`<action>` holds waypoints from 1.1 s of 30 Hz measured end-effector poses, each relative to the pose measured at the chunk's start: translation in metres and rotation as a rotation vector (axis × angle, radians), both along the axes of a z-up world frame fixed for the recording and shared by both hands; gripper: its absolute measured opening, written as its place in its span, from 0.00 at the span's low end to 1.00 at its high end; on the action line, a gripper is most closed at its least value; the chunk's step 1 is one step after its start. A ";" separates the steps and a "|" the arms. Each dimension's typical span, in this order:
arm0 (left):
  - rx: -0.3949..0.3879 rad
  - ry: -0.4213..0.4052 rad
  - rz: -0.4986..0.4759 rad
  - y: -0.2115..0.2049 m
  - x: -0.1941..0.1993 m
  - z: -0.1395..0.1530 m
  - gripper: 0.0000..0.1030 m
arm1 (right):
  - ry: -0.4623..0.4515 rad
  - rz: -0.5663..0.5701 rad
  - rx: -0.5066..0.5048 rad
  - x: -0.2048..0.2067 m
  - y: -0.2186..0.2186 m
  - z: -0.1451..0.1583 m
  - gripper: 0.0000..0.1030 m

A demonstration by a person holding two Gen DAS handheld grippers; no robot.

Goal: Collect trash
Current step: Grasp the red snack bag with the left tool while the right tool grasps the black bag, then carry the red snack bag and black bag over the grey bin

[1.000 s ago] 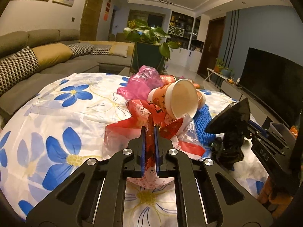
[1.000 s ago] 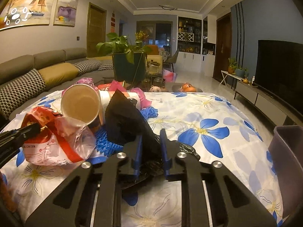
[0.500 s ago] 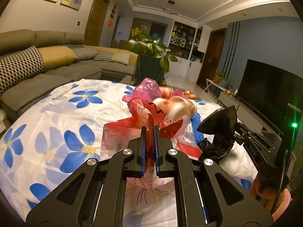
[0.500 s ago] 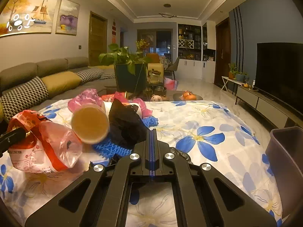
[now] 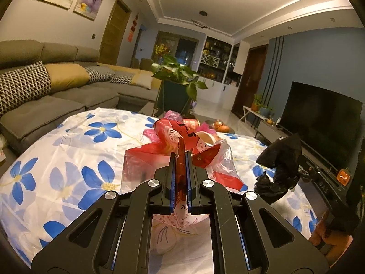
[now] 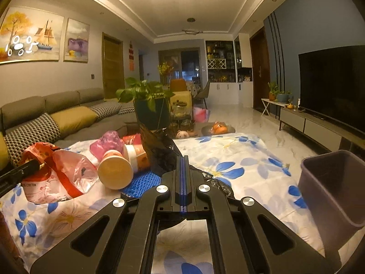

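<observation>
My left gripper [image 5: 181, 157] is shut on a red and clear plastic bag [image 5: 159, 157] and holds it above the flowered tablecloth [image 5: 68, 150]; the bag also shows in the right wrist view [image 6: 57, 173]. My right gripper [image 6: 183, 159] is shut on a black plastic bag [image 6: 159, 150], which also shows in the left wrist view [image 5: 280, 159]. Paper cups [image 6: 118, 169], a pink bag [image 6: 107, 141] and a blue mesh piece [image 6: 141, 180] lie on the cloth between the two grippers.
A dark purple bin [image 6: 335, 194] stands at the table's right edge. A grey sofa [image 5: 57, 91] runs along the left. A potted plant [image 6: 148, 105] stands behind the table. A TV [image 6: 333, 86] is on the right wall.
The right gripper has closed on the black bag and lifted it. The left gripper has risen with the red bag. A paper cup has rolled off the pile onto the cloth.
</observation>
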State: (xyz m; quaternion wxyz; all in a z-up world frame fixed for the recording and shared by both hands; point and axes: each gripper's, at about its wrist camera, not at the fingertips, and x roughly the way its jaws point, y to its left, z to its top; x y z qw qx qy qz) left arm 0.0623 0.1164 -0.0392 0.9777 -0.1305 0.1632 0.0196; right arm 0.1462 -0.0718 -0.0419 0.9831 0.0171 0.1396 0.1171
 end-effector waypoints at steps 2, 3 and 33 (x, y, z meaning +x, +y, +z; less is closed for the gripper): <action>0.003 -0.006 -0.007 -0.004 -0.001 0.002 0.06 | -0.005 -0.001 0.006 -0.005 -0.005 0.004 0.00; 0.008 -0.008 -0.012 -0.006 -0.001 0.004 0.06 | -0.011 -0.001 0.010 -0.009 -0.008 0.006 0.00; 0.098 -0.040 -0.168 -0.080 0.015 0.028 0.06 | -0.080 -0.066 0.023 -0.044 -0.049 0.030 0.00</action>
